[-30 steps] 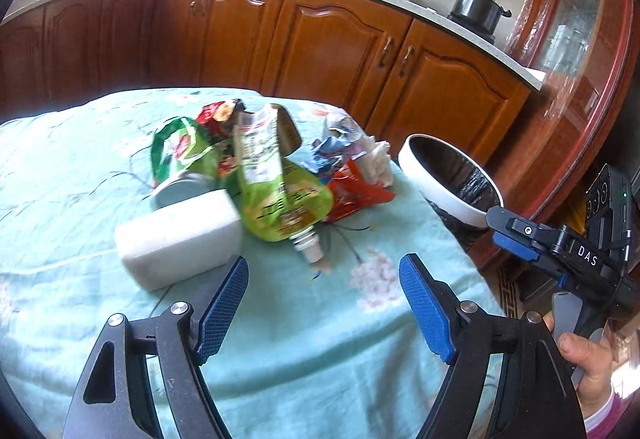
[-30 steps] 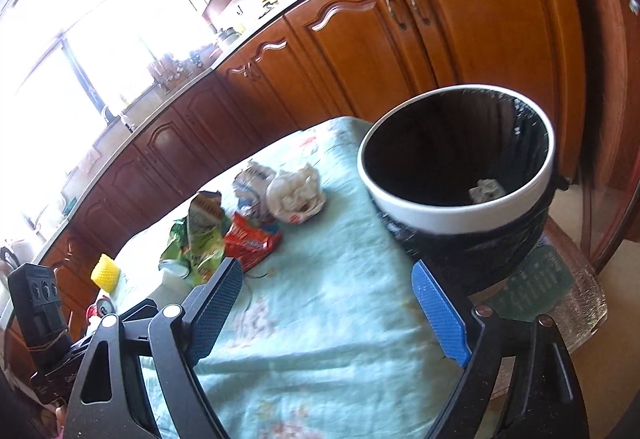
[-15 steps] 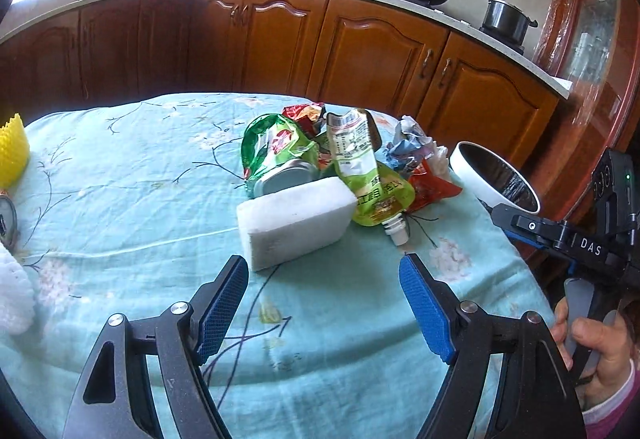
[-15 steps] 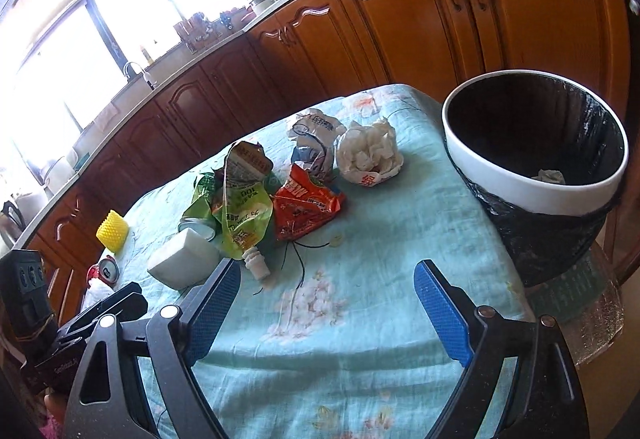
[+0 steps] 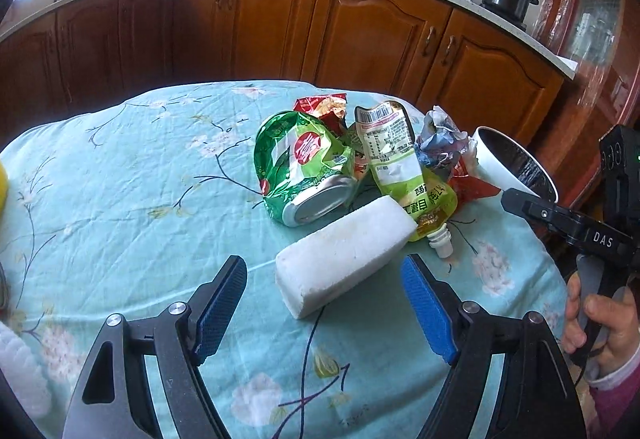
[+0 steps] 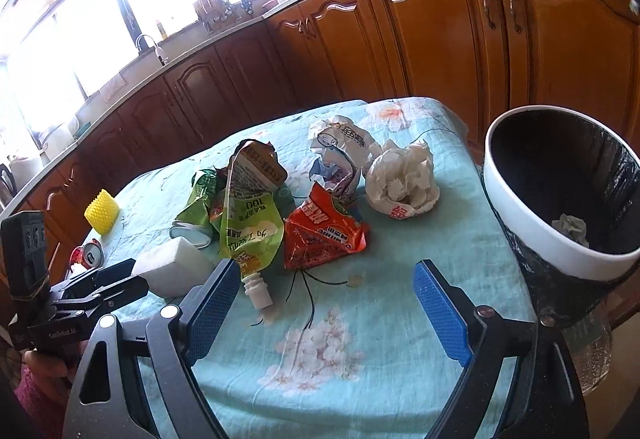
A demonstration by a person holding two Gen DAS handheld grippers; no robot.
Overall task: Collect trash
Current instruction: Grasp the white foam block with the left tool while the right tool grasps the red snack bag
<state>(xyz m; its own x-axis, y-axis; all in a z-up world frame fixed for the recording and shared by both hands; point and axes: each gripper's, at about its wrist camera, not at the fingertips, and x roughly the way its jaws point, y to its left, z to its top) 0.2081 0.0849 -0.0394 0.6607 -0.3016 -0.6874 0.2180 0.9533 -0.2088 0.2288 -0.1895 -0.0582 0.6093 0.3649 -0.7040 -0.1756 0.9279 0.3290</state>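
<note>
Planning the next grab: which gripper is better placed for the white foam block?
Left. The left gripper is open with the white foam block right ahead between its fingers. The right gripper, also open, faces the red wrapper instead.

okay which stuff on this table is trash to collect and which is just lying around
Job: green pouch, red wrapper, crumpled tissue, crushed can, trash bin.
Lying about, likely: white foam block, yellow holder.

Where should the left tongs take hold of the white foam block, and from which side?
Grip the white foam block across its two long flat sides, near the free end. Come from the near side with the open left tongs; the far end touches the green spout pouch.
</note>
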